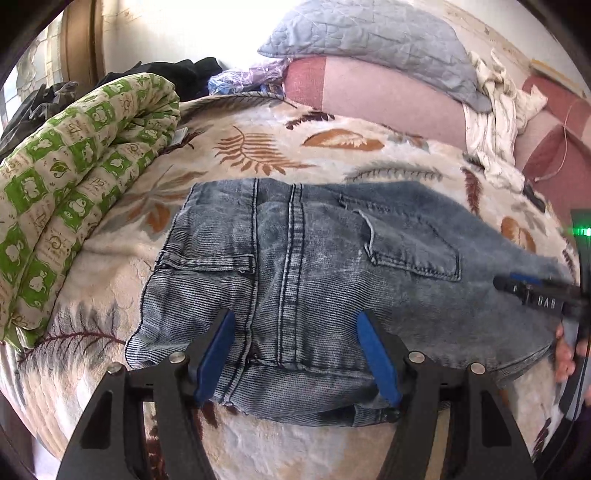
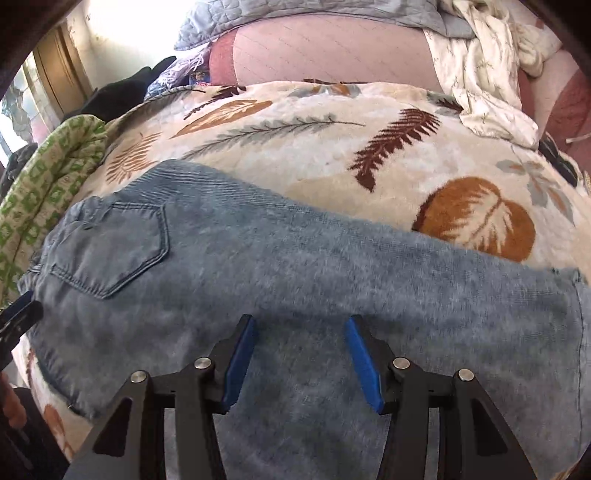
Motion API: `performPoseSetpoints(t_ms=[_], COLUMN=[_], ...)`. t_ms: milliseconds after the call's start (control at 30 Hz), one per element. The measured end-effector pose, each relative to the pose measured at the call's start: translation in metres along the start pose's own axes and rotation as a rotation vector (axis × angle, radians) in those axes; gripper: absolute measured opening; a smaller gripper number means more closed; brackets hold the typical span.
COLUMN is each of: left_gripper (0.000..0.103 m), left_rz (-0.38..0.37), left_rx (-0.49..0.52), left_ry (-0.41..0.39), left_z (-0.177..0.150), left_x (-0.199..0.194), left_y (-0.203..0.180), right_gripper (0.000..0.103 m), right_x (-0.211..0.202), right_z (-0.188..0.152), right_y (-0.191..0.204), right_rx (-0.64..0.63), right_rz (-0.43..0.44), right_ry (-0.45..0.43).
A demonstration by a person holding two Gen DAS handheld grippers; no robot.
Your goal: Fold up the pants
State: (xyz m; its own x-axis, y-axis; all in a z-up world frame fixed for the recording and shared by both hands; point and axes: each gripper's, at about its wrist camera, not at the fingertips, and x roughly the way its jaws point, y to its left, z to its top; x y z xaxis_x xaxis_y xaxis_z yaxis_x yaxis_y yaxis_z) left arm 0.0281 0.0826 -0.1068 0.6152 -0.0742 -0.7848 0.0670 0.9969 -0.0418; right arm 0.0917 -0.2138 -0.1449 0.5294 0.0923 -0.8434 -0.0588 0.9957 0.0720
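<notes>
Two grippers hover over the jeans (image 1: 314,258), fingers spread wide and holding nothing: the left gripper (image 1: 295,332) over the seat, the right gripper (image 2: 301,339) over a leg. Flat on the leafy blanket (image 2: 295,129) lie the jeans, back pockets up. Beyond sit a green quilt (image 1: 74,166) and a gray pillow (image 1: 369,37).

Leaf-print blanket (image 1: 332,155) covers bed; bright wall (image 1: 177,33) behind.
</notes>
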Motion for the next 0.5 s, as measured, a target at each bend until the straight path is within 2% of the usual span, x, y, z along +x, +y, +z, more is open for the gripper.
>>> performPoseSetpoints(t_ms=[133, 233, 433, 500], left_gripper=[0.071, 0.071, 0.071, 0.071], left_rz=[0.018, -0.010, -0.086, -0.105], left_rx=[0.038, 0.005, -0.067, -0.082], left_ry=[0.014, -0.002, -0.126, -0.141], left_z=[-0.003, -0.002, 0.000, 0.002], left_x=[0.004, 0.000, -0.014, -0.015], left_y=[-0.003, 0.003, 0.012, 0.014], right_gripper=[0.055, 0.055, 0.055, 0.055], right_x=[0.006, 0.003, -0.014, -0.016], right_z=[0.007, 0.013, 0.034, 0.045], right_y=[0.001, -0.002, -0.001, 0.007], right_rx=[-0.017, 0.001, 0.033, 0.015], right_rz=[-0.009, 0.011, 0.095, 0.132], right_ry=[-0.002, -0.005, -0.077, -0.094])
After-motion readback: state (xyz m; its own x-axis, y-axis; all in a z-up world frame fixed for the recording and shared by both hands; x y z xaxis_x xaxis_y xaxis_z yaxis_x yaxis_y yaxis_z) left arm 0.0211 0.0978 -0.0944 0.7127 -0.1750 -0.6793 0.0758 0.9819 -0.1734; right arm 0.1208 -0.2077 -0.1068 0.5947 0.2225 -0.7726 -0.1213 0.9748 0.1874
